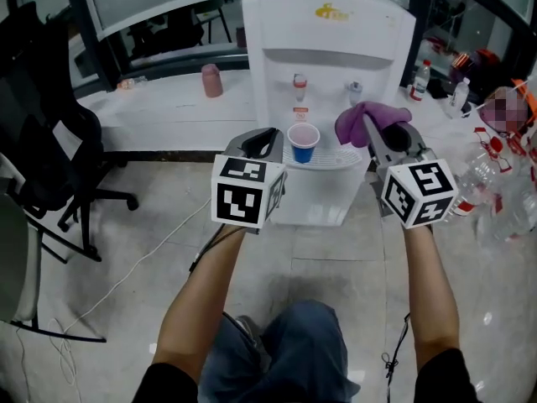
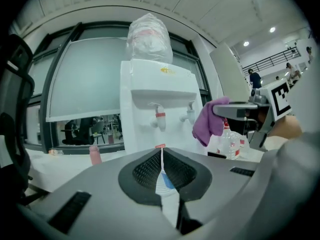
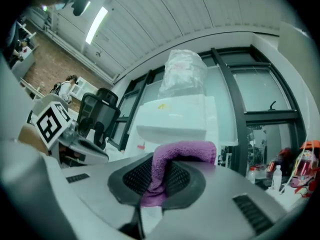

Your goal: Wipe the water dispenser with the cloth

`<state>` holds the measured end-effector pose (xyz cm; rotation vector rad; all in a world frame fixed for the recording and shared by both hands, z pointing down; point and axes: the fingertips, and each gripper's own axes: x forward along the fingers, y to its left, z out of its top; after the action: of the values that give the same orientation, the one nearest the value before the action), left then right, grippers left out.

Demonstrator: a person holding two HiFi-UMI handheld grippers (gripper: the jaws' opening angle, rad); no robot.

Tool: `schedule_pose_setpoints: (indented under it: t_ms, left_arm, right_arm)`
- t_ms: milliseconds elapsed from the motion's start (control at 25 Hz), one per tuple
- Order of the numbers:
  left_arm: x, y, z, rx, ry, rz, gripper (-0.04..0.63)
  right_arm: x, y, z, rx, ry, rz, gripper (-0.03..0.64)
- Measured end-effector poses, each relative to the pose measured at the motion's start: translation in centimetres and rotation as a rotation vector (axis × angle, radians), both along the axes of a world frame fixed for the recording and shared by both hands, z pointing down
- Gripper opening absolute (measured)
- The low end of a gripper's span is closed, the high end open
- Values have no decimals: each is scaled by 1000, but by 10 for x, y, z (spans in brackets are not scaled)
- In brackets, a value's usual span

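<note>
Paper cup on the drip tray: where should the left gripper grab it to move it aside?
Take the paper cup by its side wall around mid-height, coming in level from the front with the left gripper, whose jaws are shut now and must open first. It stands upright on the drip tray, and the red tap right above probably blocks a top approach.

No legible text is found. A gold logo [image 1: 332,12] is printed on the water dispenser [image 1: 382,49] top panel, at 12 o'clock in the head view; it cannot be read.
</note>
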<state>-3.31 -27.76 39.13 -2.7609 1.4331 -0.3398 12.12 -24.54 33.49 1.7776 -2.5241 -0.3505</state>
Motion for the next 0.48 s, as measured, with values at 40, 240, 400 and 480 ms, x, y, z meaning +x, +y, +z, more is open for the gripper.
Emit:
schedule_pose_setpoints:
  t_ms: [40, 240, 400, 480]
  left_arm:
    - [1, -2, -5, 7, -1, 1, 33]
    - [-1, -11, -28, 30, 2, -4, 32]
    - [-17, -16, -41, 49, -1, -32, 33]
    - [-28, -19, -46, 55, -1, -49, 33]
  right_arm:
    - [-7, 1, -15, 20, -9, -20, 46]
    - [-45, -4, -77, 96, -27, -110, 47]
    - [-81, -15, -109, 130, -17, -179, 46]
    - [-98, -20, -124, 150, -14, -204, 47]
